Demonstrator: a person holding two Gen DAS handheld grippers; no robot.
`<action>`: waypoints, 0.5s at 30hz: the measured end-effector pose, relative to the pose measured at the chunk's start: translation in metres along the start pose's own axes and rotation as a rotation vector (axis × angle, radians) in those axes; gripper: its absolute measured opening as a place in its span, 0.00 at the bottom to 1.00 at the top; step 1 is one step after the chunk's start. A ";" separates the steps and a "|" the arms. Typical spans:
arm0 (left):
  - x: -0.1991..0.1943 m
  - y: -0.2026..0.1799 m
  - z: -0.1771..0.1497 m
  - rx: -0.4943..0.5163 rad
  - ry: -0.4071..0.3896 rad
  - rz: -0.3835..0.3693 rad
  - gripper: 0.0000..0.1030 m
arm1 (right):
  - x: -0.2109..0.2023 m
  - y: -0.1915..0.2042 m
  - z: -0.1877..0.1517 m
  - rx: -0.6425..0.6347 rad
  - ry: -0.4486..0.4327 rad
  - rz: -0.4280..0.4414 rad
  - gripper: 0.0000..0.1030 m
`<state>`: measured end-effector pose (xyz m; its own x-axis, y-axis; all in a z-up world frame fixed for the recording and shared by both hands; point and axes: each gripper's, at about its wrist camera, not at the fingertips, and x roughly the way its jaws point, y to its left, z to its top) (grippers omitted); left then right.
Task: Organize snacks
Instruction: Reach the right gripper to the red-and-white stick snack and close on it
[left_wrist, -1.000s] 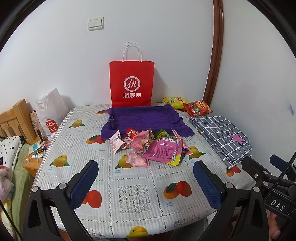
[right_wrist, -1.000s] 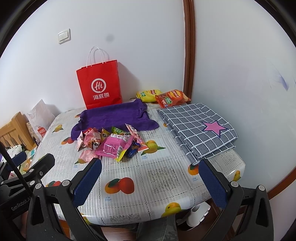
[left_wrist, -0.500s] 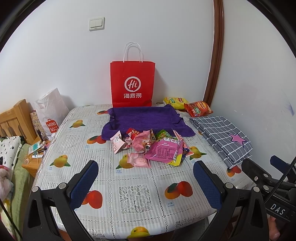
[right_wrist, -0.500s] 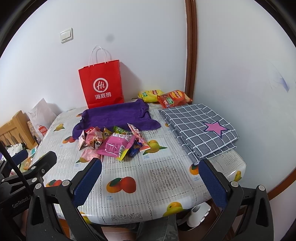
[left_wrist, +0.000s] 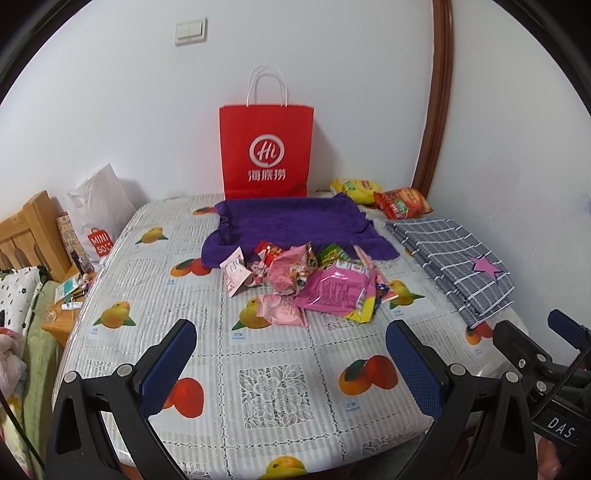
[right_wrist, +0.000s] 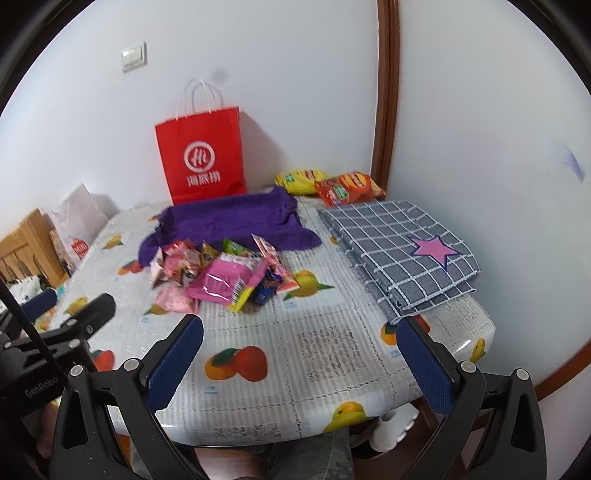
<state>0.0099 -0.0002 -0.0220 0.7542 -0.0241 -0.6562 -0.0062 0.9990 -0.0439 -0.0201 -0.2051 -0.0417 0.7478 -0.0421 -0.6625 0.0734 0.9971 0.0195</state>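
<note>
A pile of snack packets (left_wrist: 306, 280) lies mid-table on the fruit-print cloth (left_wrist: 273, 384), topped by a big pink packet (left_wrist: 334, 291); the pile also shows in the right wrist view (right_wrist: 221, 277). A purple cloth tray (left_wrist: 291, 221) sits behind it. A yellow chip bag (left_wrist: 352, 190) and an orange chip bag (left_wrist: 402, 203) lie at the back right. My left gripper (left_wrist: 291, 354) is open and empty over the table's near edge. My right gripper (right_wrist: 299, 354) is open and empty, short of the pile.
A red paper bag (left_wrist: 266, 147) stands against the back wall. A folded grey checked cloth with a pink star (right_wrist: 402, 251) covers the table's right side. A white shopping bag (left_wrist: 98, 218) and a wooden bed frame (left_wrist: 26, 236) are at left.
Both grippers have drifted slightly forward and up; the scene sits a little lower in view. Nothing on the table has moved.
</note>
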 end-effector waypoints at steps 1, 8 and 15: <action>0.004 0.001 -0.001 -0.002 0.006 0.001 1.00 | 0.007 0.000 -0.001 -0.002 0.017 -0.002 1.00; 0.045 0.017 -0.008 -0.037 0.085 -0.011 1.00 | 0.052 -0.005 -0.006 -0.011 0.098 -0.053 1.00; 0.081 0.042 -0.011 -0.060 0.151 0.005 0.99 | 0.101 -0.020 0.001 0.040 0.122 0.018 0.98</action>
<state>0.0634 0.0393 -0.0850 0.6464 -0.0289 -0.7624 -0.0525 0.9952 -0.0822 0.0545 -0.2292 -0.1080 0.6633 -0.0140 -0.7482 0.0890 0.9942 0.0603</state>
